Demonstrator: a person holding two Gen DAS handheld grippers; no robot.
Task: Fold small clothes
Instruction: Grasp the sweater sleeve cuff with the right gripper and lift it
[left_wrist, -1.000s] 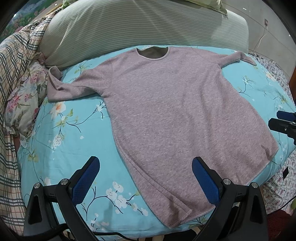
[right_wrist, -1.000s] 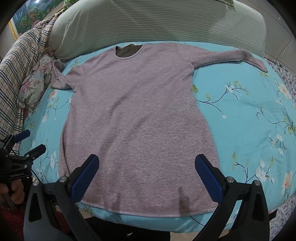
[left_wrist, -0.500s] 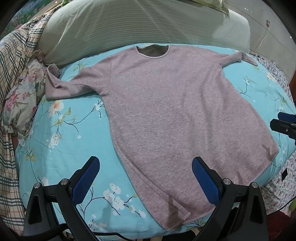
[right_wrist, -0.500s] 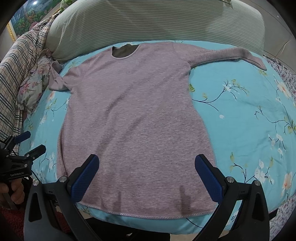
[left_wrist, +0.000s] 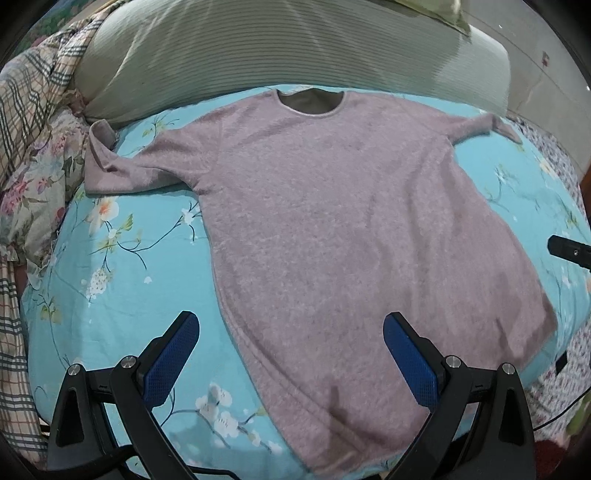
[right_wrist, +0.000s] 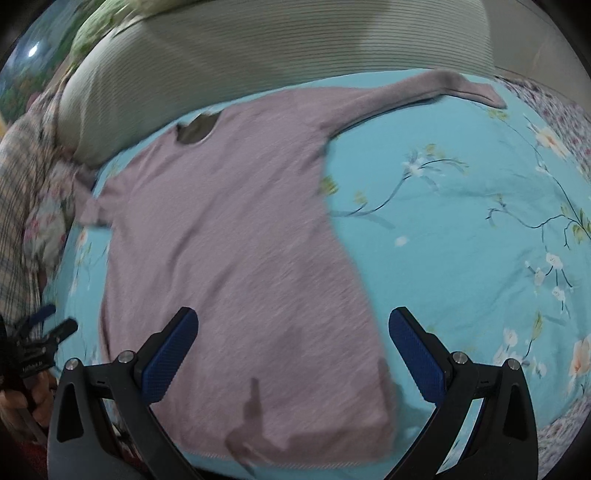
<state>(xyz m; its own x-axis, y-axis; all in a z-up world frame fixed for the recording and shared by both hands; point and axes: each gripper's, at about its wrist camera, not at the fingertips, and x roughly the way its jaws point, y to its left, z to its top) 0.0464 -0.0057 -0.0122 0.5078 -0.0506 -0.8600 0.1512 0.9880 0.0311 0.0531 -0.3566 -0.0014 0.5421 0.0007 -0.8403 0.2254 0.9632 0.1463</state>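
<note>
A pale mauve long-sleeved top (left_wrist: 332, 221) lies spread flat, front up, on the turquoise floral bedsheet (left_wrist: 122, 266), neck opening toward the pillow. It also shows in the right wrist view (right_wrist: 236, 240). Its left sleeve (left_wrist: 122, 166) is crumpled; its right sleeve (right_wrist: 424, 92) stretches out straight. My left gripper (left_wrist: 291, 354) is open and empty above the hem's left corner. My right gripper (right_wrist: 293, 354) is open and empty above the hem's right side. Each gripper shows at the edge of the other's view.
A large striped grey-green pillow (left_wrist: 288, 48) lies behind the top. A plaid blanket (left_wrist: 26, 96) and floral bedding (left_wrist: 33, 184) are piled at the left. The bed's front edge runs just below the hem. Bare sheet (right_wrist: 461, 240) lies right of the top.
My right gripper has swung to the right and forward, its view blurred by the motion. My left gripper has drifted slightly forward. The top has not moved.
</note>
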